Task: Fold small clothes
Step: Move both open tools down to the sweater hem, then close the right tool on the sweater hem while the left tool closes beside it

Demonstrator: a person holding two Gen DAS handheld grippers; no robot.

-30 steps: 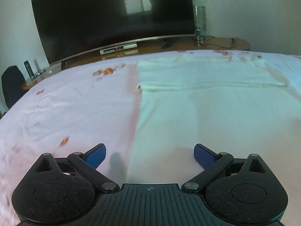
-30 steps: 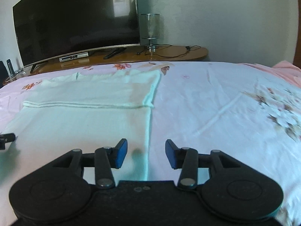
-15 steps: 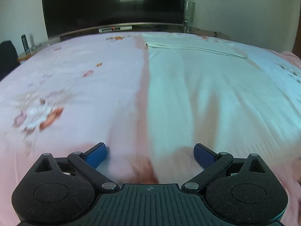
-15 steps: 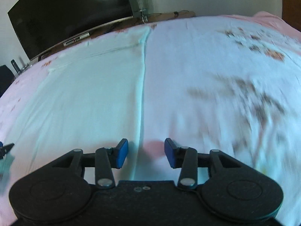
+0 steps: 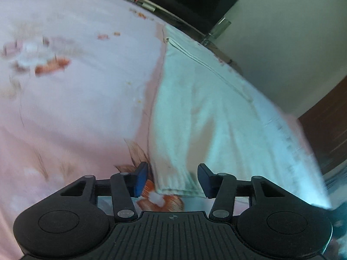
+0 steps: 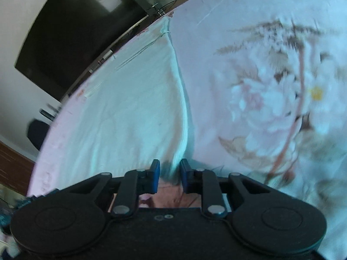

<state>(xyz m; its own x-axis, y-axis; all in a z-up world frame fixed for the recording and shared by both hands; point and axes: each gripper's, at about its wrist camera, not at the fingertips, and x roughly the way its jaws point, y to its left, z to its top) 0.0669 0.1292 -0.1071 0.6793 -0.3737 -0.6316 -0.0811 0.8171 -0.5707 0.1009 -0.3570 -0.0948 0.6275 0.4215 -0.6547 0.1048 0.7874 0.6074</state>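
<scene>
The left gripper (image 5: 172, 179) sits low over the bed with its blue pads spread wide; the near left corner of the white garment (image 5: 216, 112) — a ribbed hem edge — lies between them, and neither pad touches the cloth. The right gripper (image 6: 169, 178) has its pads drawn close together, a narrow gap left between them, and the garment's near right edge (image 6: 180, 151) runs into that gap. Motion blur hides whether the pads actually pinch the fabric, so I cannot tell if it is held.

The white garment (image 6: 130, 112) lies spread flat on the pink floral bedsheet (image 5: 76, 91), its far part already folded over on itself with a visible hem line across it. Large flower prints show on the sheet (image 6: 271, 99) to the right of the garment, and an orange one just under the left gripper.

Beyond the bed's far edge stand a dark television (image 6: 71, 34) on a low wooden stand — a clear glass (image 5: 219, 28) next to it — and a pale wall behind.
</scene>
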